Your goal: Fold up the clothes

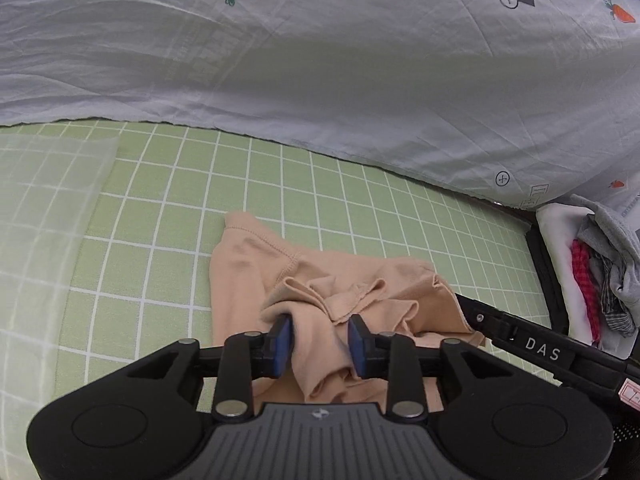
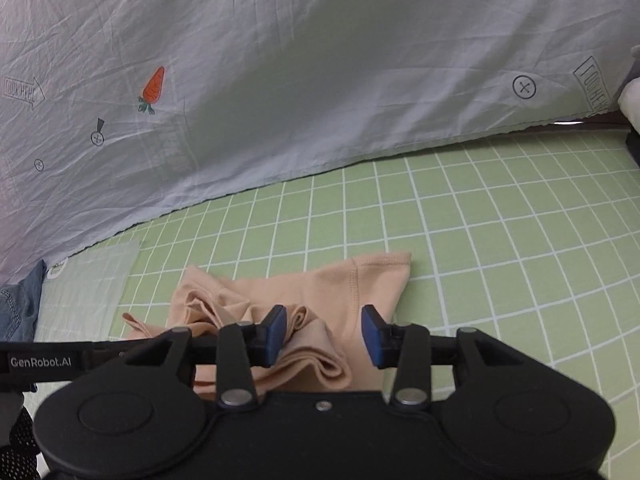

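While both jaws gape, the left gripper [image 1: 319,340] and right gripper [image 2: 323,334] straddle soft, crumpled peach underwear [image 1: 256,268]. Lower centre, it lies on a green gridded sheet [image 1: 168,184].

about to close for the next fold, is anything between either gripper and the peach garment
Nothing visible. The left gripper and right gripper are both open, right over the bunched peach garment on the green checked mat, with only its own folds between the fingers. The white sheet and clothes pile lie clear of it.
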A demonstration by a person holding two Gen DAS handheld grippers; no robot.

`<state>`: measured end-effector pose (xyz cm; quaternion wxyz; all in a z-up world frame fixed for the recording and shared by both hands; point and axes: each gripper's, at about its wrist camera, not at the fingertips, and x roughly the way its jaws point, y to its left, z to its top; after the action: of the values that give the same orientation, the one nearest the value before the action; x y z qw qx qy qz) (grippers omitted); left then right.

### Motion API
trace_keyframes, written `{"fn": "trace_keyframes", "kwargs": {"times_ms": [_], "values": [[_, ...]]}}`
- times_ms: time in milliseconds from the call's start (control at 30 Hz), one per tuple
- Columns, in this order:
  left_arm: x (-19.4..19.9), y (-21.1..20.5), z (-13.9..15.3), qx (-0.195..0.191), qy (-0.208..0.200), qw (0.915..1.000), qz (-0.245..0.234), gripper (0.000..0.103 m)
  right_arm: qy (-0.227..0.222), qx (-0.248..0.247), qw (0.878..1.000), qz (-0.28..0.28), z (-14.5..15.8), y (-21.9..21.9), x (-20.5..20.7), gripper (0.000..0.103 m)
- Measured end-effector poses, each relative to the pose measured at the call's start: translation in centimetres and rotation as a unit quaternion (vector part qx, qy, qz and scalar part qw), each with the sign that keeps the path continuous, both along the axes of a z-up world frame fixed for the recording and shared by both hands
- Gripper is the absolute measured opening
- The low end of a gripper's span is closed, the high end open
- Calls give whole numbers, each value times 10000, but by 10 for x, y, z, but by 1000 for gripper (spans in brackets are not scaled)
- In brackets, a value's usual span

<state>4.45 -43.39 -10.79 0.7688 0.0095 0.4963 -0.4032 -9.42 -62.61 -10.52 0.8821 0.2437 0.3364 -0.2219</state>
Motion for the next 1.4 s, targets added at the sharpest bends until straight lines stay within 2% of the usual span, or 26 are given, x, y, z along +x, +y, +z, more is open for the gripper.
{"fn": "trace_keyframes", "kwargs": {"times_ms": [33, 100, 200, 300, 500, 567, 700, 767, 833, 867, 900, 933, 1100, 1233, 1300, 1367, 1400], "values": [[-2, 6, 7, -57, -103, 9999, 75, 52, -84, 2, 9999, -56, 5, 1, -6, 46], [-7, 19, 21, -174, -306, 9991, 224, 53, -231, 15, 9996, -173, 14, 5, -20, 49], [-8, 32, 26, -109, -302, 9990, 295, 55, -232, 89, 9993, -282, 15, 10, -36, 49], [-11, 38, 15, 196, -221, 9990, 334, 55, -76, 191, 9994, -273, 6, 17, -45, 49], [-9, 31, -13, 480, 11, 9984, 285, 56, 152, 319, 9994, -68, -11, 25, -35, 50], [-2, 25, -20, 473, 12, 9985, 267, 56, 109, 297, 9995, 30, -15, 23, -27, 50], [16, 10, -32, 392, 84, 9989, 245, 54, 66, 221, 9996, 185, -24, 10, -4, 42], [25, 2, -38, 358, 132, 9990, 236, 48, 87, 174, 9996, 217, -30, 2, 9, 41], [34, -6, -44, 323, 181, 9991, 227, 28, 101, 198, 9994, 258, -38, -5, 20, 40], [38, -10, -47, 306, 205, 9991, 223, 21, 98, 243, 9992, 291, -41, -8, 25, 35], [43, -14, -50, 288, 229, 9991, 219, 9, 26, 282, 9991, 314, -42, -11, 26, 21], [47, -17, -53, 271, 253, 9991, 214, 6, -46, 320, 9989, 336, -43, -13, 28, 9], [52, -3, -39, 57, 51, 9988, 486, 5, -500, 493, 9973, 200, -33, -30, 19, 5], [64, 8, -48, -210, 454, 9951, 850, 7, -443, 517, 9976, 87, -35, -34, 16, 4], [61, 5, -51, -66, 409, 9960, 796, 13, -195, 617, 9979, -48, -43, -33, 21, 5], [58, 8, -46, -108, 314, 9966, 753, 34, -123, 612, 9980, -137, -43, -30, 22, 11], [57, 9, -43, -131, 266, 9969, 732, 52, -186, 577, 9979, -210, -41, -29, 20, 29]]}}
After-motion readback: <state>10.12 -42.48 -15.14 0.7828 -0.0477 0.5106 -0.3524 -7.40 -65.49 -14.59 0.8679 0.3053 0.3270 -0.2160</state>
